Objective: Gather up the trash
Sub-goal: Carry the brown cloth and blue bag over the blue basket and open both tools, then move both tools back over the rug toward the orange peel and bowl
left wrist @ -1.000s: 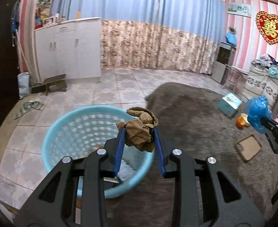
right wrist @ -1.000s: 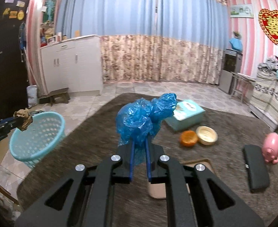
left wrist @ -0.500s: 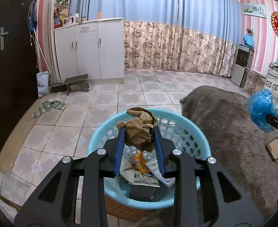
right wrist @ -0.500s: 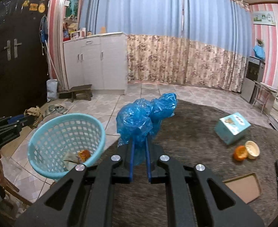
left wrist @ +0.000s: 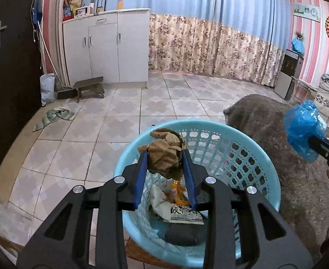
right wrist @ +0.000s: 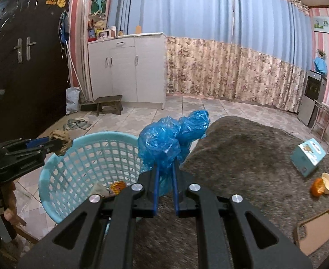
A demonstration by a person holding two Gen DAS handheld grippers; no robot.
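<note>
Trash collection looks partly done: the turquoise basket already holds scraps, the left tongs pinch brown crumpled paper above it, and the right tongs, closed on a blue plastic bag, wait just beside the rim.

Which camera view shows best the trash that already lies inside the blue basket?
The left wrist view: it looks down into the basket at the printed paper and orange wrapper. The right wrist view shows only an orange wrapper through the far wall.
</note>
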